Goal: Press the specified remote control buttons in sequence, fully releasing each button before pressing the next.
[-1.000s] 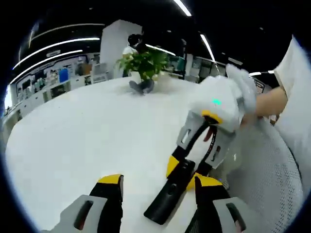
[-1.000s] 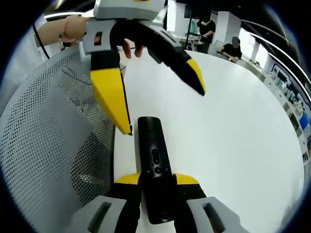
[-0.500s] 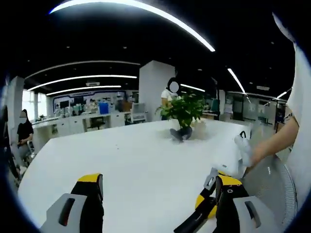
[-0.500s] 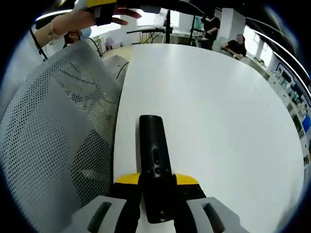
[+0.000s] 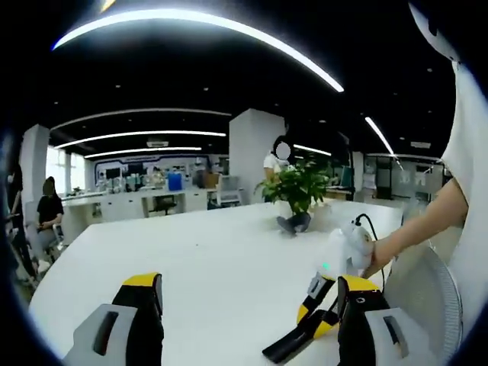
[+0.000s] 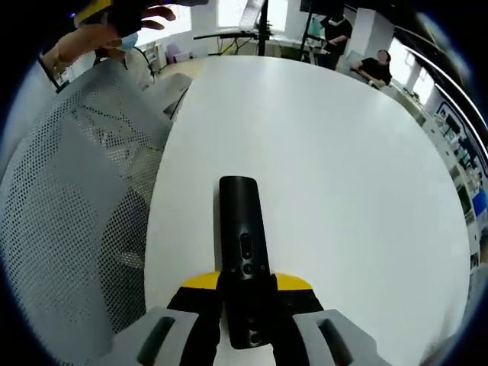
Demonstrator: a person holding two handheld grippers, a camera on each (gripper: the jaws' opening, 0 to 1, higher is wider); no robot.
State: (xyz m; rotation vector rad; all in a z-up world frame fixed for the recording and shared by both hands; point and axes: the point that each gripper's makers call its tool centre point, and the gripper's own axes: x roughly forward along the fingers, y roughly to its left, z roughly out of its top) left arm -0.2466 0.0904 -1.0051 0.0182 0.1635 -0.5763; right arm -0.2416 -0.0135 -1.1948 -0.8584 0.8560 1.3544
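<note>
The left tongs [image 5: 248, 316] have two thick black jaws capped with yellow pads, each rising from a pale grey moulded base with a dark oval slot set into it. The right tongs [image 6: 245, 286] match them, black jaws with yellow caps on grey bases with the same slots, and seen from the left tongs' camera they carry a white rounded housing [image 5: 345, 252] with a small green light and a thin black cable looping off its top. Beyond that housing the person's arm comes out of a short white sleeve [image 5: 470, 145].
</note>
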